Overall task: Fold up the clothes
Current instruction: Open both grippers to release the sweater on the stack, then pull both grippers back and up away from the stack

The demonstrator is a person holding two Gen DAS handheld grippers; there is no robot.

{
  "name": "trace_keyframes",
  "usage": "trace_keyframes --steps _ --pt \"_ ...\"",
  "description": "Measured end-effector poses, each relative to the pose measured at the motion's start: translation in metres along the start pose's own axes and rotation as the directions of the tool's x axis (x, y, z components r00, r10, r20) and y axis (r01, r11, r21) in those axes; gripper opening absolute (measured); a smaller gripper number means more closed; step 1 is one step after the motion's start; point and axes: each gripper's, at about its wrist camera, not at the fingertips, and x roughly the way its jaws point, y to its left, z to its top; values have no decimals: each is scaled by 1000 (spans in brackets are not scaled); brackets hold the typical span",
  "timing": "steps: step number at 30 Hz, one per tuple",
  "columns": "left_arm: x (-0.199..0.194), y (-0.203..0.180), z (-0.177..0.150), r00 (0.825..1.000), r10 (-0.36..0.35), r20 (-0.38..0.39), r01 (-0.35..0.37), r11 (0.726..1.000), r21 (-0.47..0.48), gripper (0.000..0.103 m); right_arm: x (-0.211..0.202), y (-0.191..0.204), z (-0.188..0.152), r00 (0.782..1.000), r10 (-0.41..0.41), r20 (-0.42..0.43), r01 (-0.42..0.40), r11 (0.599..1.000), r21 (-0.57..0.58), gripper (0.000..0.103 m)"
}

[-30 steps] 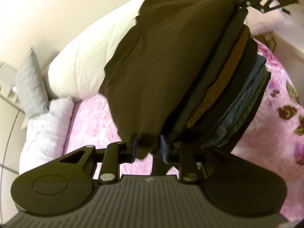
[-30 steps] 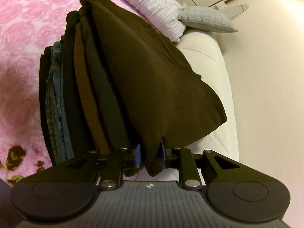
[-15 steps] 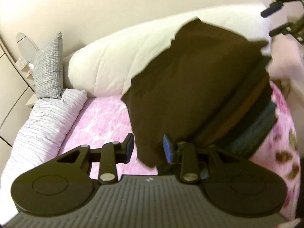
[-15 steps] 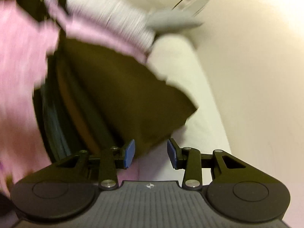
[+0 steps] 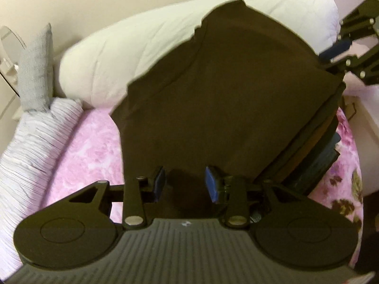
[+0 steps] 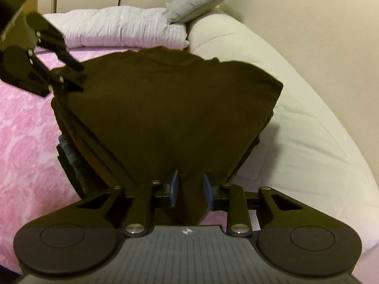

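I have the dark brown garment [image 5: 227,99] lying folded on top of the stack of folded clothes [image 5: 315,156], and that stack sits on the pink floral bedspread [image 5: 90,146], with its far edge against the cream duvet [image 5: 146,52].

My left gripper [image 5: 184,183] is at the near corner of the stack. Its 2 blue pads stand apart with the garment's corner lying between them, and I see no pad pressing on cloth, so I call it released. My right gripper [image 6: 189,190] is at the stack's other near corner. Its jaws are closing, a tongue of brown cloth runs down between them, and the pads look just clear of it or barely touching; I read it as not yet clenched.

How it will handle, by my judgement: the garment looks like soft knit, light and limp, with no stiffness of its own. It will sag and drape from wherever I pinch it, and a single layer could slide off the layers beneath. The stack under it is taller on one side, so a careless tug could tip it or drag the top piece askew.

Where to take hold: the 2 near corners of the stack's top piece, pinching all its folded layers together, not the loose upper one alone.
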Motion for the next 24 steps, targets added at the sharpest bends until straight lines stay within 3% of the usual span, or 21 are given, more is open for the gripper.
trace_keyframes --steps 3,6,8,11,14,17,20,24 --pt "-8 -5 27 995 -70 71 72 997 -29 33 -3 -11 -1 1000 10 11 -10 999 30 29" --pt "0 -22 58 974 -186 126 192 981 -36 33 -3 -18 2 999 45 14 -45 998 31 30" --pt "9 -35 72 962 -246 121 252 967 -38 32 -1 -22 5 998 69 10 -69 997 26 30" --pt "24 -53 75 964 -262 48 265 963 -51 27 -6 -44 17 997 76 23 -77 993 93 31" --pt "29 -60 67 961 -276 27 277 958 -68 25 -2 -63 48 996 63 71 -70 992 108 31" --pt "30 -74 60 963 -270 13 270 963 -1 22 6 -84 86 991 66 116 -79 990 115 31" --pt "31 -83 52 963 -268 13 268 963 2 21 38 -104 117 990 117 81 -132 971 199 31" --pt "30 -82 49 964 -266 27 266 964 -27 21 99 -115 101 993 104 -63 -88 973 215 29"
